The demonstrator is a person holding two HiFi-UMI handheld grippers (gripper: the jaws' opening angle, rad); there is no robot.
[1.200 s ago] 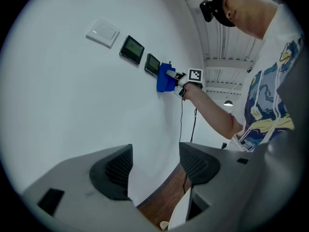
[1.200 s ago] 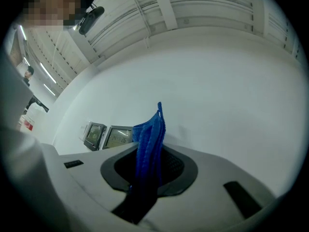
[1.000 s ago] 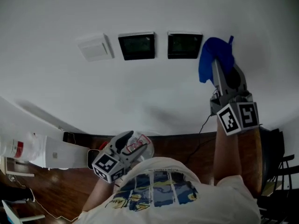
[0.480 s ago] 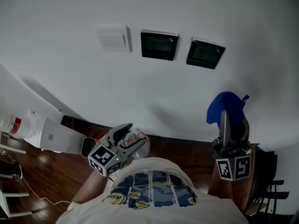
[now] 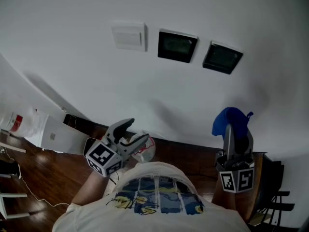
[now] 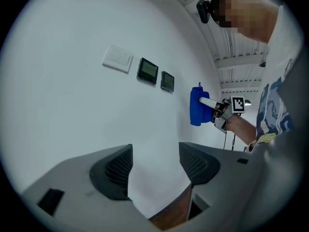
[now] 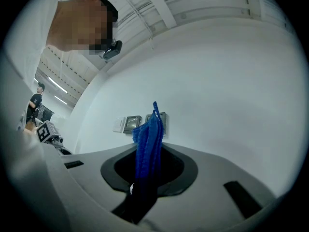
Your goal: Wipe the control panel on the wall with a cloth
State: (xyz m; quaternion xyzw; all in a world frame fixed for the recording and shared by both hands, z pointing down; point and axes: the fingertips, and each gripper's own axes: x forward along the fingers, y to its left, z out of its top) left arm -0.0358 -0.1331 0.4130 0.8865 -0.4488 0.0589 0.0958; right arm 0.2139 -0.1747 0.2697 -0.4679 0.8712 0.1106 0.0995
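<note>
Two dark control panels [image 5: 177,45] [image 5: 222,58] hang side by side on the white wall, with a white switch plate [image 5: 129,36] to their left. My right gripper [image 5: 233,128] is shut on a blue cloth [image 5: 231,120], held well below the panels and off the wall. In the right gripper view the blue cloth [image 7: 148,144] stands up between the jaws, the panels [image 7: 131,124] small behind it. My left gripper [image 5: 135,133] is low at the left, open and empty. The left gripper view shows the panels [image 6: 147,70], the cloth [image 6: 196,107] and bare wall between the jaws.
A dark wooden floor [image 5: 53,178] meets the wall at a baseboard. White boxes [image 5: 29,127] stand against the wall at the left, with a cable on the floor. A dark chair [image 5: 275,187] sits at the right edge. A person stands far off in the right gripper view [image 7: 35,102].
My right gripper with the cloth has come down from beside the right panel to well below both panels. The head view has tilted, so the panels sit higher in it. The left gripper has barely shifted.
</note>
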